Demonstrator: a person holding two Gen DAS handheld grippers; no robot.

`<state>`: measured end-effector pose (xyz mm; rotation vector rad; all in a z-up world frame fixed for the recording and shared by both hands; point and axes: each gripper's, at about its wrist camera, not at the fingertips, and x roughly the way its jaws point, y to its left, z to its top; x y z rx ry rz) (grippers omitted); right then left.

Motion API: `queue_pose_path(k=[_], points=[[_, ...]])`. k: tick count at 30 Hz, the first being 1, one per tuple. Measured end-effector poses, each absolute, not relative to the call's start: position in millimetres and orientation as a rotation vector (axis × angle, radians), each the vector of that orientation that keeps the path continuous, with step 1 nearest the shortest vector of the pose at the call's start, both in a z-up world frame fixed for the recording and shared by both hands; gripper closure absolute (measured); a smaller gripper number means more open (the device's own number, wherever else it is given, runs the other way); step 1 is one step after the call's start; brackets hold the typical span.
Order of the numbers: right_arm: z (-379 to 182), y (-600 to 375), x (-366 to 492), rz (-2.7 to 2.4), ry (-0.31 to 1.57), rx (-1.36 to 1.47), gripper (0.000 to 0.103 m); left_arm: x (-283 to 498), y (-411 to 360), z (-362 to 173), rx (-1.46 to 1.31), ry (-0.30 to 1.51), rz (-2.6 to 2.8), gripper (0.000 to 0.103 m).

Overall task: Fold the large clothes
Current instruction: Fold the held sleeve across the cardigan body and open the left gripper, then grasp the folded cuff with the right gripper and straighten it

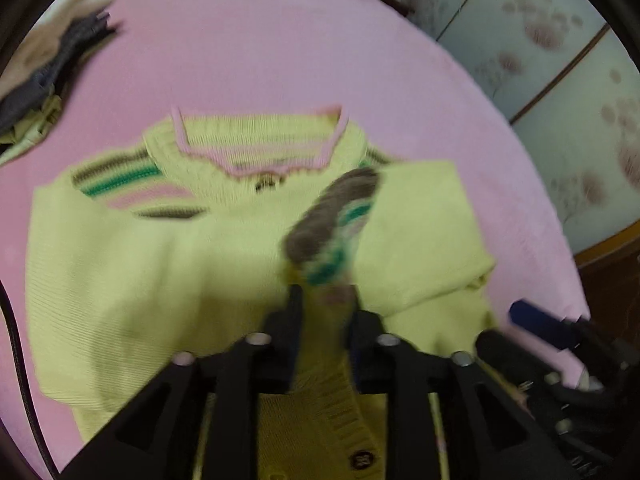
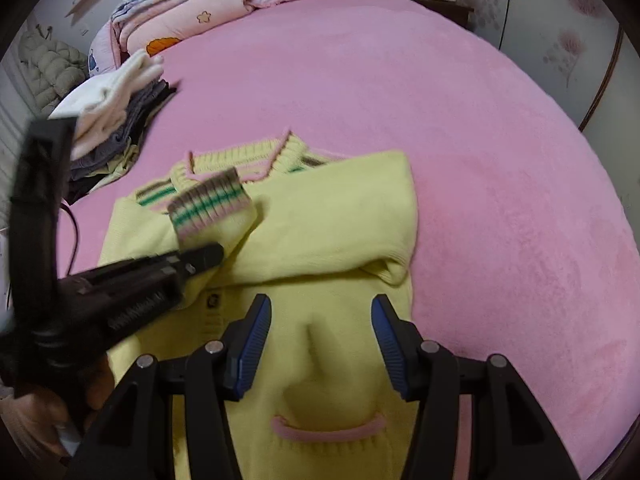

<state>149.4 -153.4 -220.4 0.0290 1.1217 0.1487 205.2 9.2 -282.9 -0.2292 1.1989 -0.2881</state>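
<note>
Pink and soft, the bed cover [image 2: 460, 160] fills most of both views, with a pile of folded clothes [image 2: 120, 120] at its left edge and a flowered quilt [image 2: 180, 12] by the head of the bed. On the cover lies a yellow knitted cardigan [image 2: 320, 220], front up, collar away from the cameras. One sleeve is already folded across the chest. The left gripper [image 1: 324, 300] has the other sleeve's striped cuff [image 2: 210, 206] between its fingers over the chest; the picture is too blurry to say if the pads press the cloth or have let go. The right gripper [image 2: 320, 320] hangs with its blue pads spread wide over the lower half, holding nothing. I think the sleeves are nearly done. The body has not been folded up yet.
</note>
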Motion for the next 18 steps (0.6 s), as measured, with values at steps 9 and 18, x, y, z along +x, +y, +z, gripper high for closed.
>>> queue_pose_path(k=[9,18], points=[[-214.4,-154.8,158.6,0.213,1.104,0.059,0.050,180.6,44.0,-254.8,-0.287,1.145,-0.251,0.037],[-198.9,-146.0,174.1,0.289,1.076,0.113,0.051,156.0,98.7,-217.7,-0.290,1.089,-0.116,0.037]])
